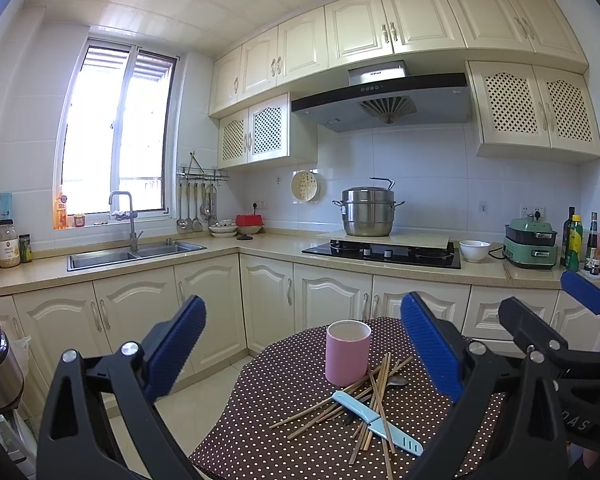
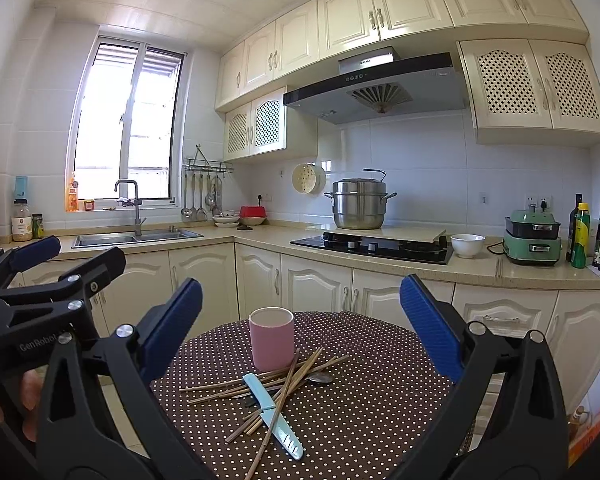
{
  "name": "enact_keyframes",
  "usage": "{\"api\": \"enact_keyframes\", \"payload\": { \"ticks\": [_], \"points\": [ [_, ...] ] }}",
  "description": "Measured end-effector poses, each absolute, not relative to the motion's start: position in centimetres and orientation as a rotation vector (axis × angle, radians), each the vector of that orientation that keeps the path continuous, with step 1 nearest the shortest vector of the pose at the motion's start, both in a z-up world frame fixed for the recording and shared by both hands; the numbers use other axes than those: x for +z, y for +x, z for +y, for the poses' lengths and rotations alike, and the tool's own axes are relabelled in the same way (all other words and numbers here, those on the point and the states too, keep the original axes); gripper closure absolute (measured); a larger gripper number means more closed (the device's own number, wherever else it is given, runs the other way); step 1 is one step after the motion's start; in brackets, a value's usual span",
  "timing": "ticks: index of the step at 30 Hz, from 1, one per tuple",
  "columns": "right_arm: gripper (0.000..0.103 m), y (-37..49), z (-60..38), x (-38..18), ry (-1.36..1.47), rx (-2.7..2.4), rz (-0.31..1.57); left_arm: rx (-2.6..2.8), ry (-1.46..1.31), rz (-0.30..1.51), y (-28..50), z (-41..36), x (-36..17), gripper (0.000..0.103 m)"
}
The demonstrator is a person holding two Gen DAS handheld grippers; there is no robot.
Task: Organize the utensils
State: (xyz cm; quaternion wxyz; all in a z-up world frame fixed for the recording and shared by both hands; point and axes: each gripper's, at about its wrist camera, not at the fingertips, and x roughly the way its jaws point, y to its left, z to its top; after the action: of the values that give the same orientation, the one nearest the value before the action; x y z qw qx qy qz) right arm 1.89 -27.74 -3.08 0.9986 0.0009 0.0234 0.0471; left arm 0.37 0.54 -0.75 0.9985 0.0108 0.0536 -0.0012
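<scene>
Left wrist view: one pink cylindrical cup (image 1: 347, 353), matte and empty-looking, stands upright on a round table (image 1: 284, 412) covered in brown cloth with white dots. Just in front of it lies a loose, crossed heap of thin wooden chopsticks (image 1: 374, 396), too tangled to count, with one pale-blue knife (image 1: 376, 422) on top and a metal spoon (image 2: 320, 378) half hidden. Left gripper (image 1: 302, 354) and right gripper (image 2: 300, 326) both hang above the table, ribbed blue fingers spread wide, holding nothing.
</scene>
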Motion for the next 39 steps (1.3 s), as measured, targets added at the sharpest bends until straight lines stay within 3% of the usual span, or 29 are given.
{"api": "enact_keyframes", "payload": {
  "ticks": [39],
  "points": [
    [0.006,4.4,-28.1,-4.5,0.030,0.154,0.139,0.016,0.034,0.151,2.1,0.4,-1.7,0.007]
  ]
}}
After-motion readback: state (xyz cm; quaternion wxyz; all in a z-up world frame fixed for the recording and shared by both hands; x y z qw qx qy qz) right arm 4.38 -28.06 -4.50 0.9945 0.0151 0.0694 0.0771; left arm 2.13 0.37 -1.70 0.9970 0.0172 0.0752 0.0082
